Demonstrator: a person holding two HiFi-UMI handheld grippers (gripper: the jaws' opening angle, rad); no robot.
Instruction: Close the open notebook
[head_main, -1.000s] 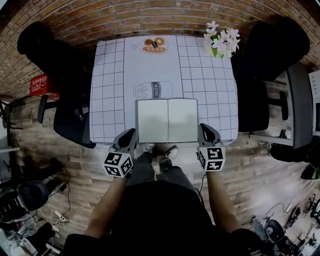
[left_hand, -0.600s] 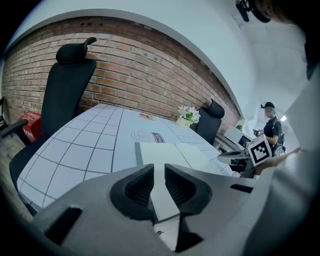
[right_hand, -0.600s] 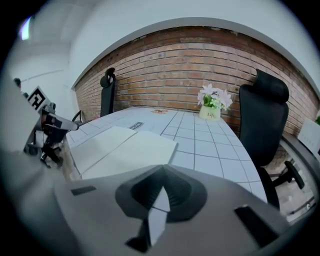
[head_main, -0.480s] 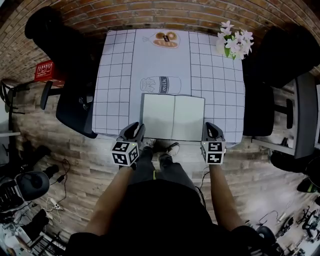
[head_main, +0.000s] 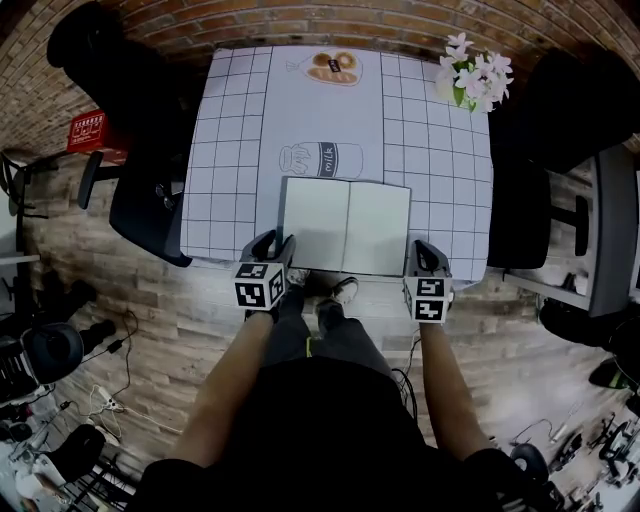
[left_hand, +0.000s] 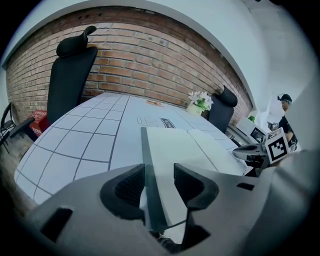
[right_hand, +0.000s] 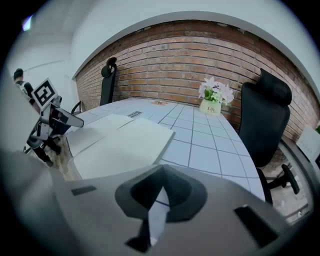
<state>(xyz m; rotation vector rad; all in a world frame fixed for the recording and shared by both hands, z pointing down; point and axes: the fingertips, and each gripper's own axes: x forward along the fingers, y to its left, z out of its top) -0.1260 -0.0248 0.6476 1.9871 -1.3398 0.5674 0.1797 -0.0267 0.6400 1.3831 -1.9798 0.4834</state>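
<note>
An open notebook (head_main: 345, 226) with blank pale pages lies flat at the near edge of the checked table (head_main: 232, 130). My left gripper (head_main: 276, 242) is at its near left corner. In the left gripper view its jaws (left_hand: 159, 170) have just been opening, and the notebook's left edge (left_hand: 150, 165) runs between the pads without being pressed. My right gripper (head_main: 424, 250) sits just off the near right corner, its jaws (right_hand: 161, 171) shut with nothing in them. The notebook (right_hand: 120, 142) lies to its left.
A pot of white flowers (head_main: 472, 80) stands at the far right corner of the table. Milk (head_main: 322, 160) and bread (head_main: 335, 67) drawings are printed on the cloth. Black chairs stand at the left (head_main: 150, 210) and right (head_main: 520, 215). A brick wall is behind.
Both grippers have come down and forward to the notebook's near corners. The left jaws went from shut to open around the notebook's left edge.
</note>
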